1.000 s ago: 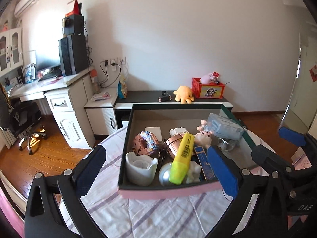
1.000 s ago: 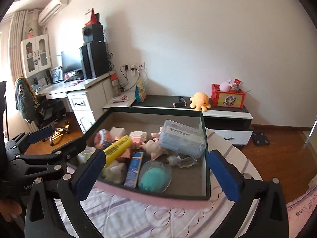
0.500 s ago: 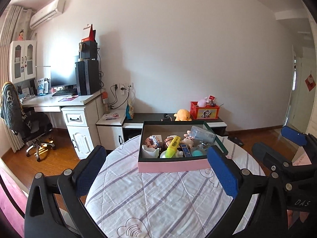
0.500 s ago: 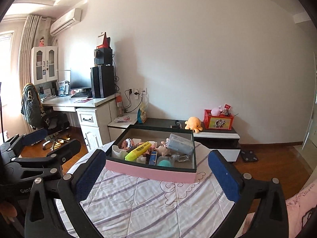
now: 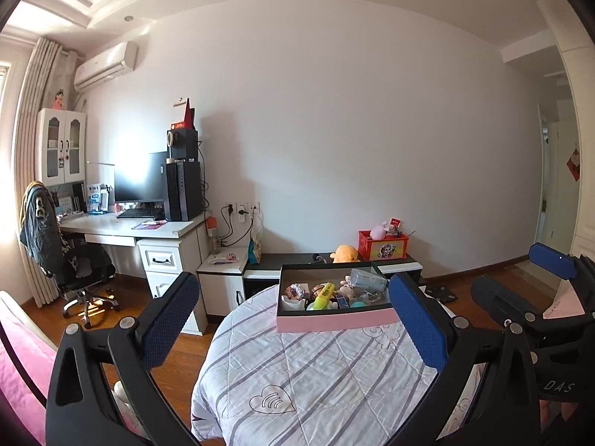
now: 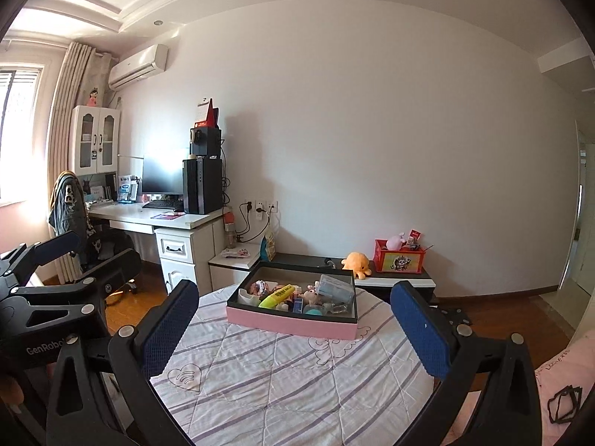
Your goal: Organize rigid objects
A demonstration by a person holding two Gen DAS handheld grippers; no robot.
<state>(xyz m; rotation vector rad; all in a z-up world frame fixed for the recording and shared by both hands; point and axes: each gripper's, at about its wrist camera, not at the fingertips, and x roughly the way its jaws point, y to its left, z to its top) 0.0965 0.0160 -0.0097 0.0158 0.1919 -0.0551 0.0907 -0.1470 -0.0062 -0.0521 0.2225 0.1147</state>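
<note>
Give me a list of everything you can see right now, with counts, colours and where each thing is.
Box: 1, pink walls, dark rim, on the round table.
Highlighter: 1, yellow, in the box.
Clear plastic case: 1, bluish, in the box, right side.
Other small items: several, mixed colours, in the box; too small to count.
Table cover: 1, white with purple stripes.
Plush toy: 1, orange, on the low cabinet.
Crate: 1, red, beside the plush toy.
Desk: 1, white, left wall, with monitor and tower.
Office chair: 1, black, at the desk.
Left gripper: 1, black, blue pads, open.
Right gripper: 1, same, open.
</note>
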